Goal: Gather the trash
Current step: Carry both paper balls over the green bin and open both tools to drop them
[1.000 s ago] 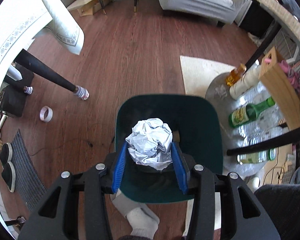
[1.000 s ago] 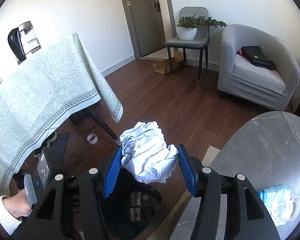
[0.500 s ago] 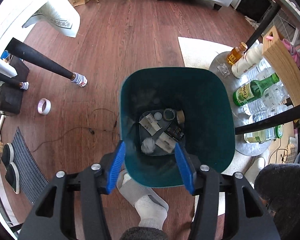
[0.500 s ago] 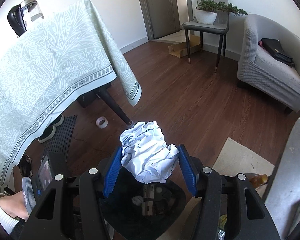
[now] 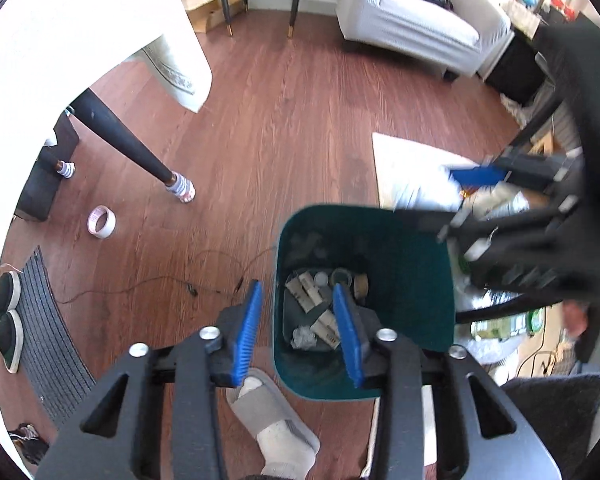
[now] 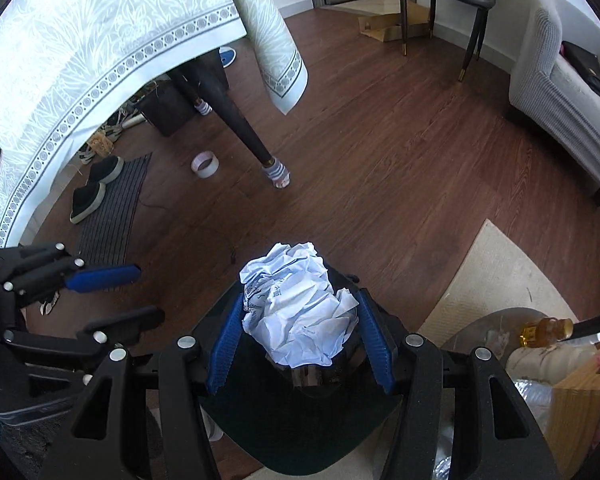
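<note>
Now that the paper ball seen a second ago between the fingers of the left gripper (image 5: 298, 330) is gone from them, it is judged to have been dropped into the green bin (image 5: 416, 364); a small crumpled white lump (image 5: 304, 337) is seen among the scraps at the bin's bottom, at about seven o'clock of the floor of the bin. Nothing is held between the left jaws, which are closing on air, and the tool is now set off toward the nine o'clock rim of the bin rather than over its middle. A second paper ball (image 6: 298, 308) is clamped by the right gripper (image 6: 298, 322), blue pads pressed on both its flanks, and it has been brought down over the dark mouth of the bin, which a second ago lay lower in that view. From the left wrist view the right tool is seen, blurred, at two o'clock of the bin. One piece of trash is thus counted as collected, and release of the second is judged to be the step in hand
</note>
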`<move>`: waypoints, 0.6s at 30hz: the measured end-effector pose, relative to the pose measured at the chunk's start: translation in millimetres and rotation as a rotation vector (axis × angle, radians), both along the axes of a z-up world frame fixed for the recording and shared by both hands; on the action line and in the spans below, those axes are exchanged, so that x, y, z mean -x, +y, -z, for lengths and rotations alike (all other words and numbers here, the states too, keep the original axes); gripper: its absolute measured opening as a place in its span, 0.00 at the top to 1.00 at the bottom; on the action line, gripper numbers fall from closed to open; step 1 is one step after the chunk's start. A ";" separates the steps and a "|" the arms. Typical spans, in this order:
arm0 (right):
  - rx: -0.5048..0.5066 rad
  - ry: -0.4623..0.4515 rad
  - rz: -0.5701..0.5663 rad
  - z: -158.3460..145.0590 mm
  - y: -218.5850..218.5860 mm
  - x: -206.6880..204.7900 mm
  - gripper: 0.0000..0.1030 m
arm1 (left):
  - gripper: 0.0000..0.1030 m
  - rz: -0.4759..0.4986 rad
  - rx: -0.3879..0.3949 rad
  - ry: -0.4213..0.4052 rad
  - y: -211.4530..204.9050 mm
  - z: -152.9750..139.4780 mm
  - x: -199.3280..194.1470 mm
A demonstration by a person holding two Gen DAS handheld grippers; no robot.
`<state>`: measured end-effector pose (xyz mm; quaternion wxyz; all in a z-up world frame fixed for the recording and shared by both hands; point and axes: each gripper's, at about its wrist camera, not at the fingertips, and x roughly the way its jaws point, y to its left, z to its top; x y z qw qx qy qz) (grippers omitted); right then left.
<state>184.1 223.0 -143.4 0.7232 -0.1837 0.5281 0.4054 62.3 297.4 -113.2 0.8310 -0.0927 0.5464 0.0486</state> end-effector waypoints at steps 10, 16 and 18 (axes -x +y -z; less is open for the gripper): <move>0.109 0.054 -0.048 39.8 5.0 11.2 0.44 | 0.81 -0.044 0.065 -0.176 -1.1 -49.5 -4.3; 0.181 0.062 -0.087 60.3 3.9 21.6 0.44 | 0.82 -0.078 0.094 -0.272 -6.7 -75.4 -5.6; 0.204 0.071 -0.095 66.6 1.7 24.0 0.43 | 0.82 -0.086 0.098 -0.292 -9.9 -81.4 -6.3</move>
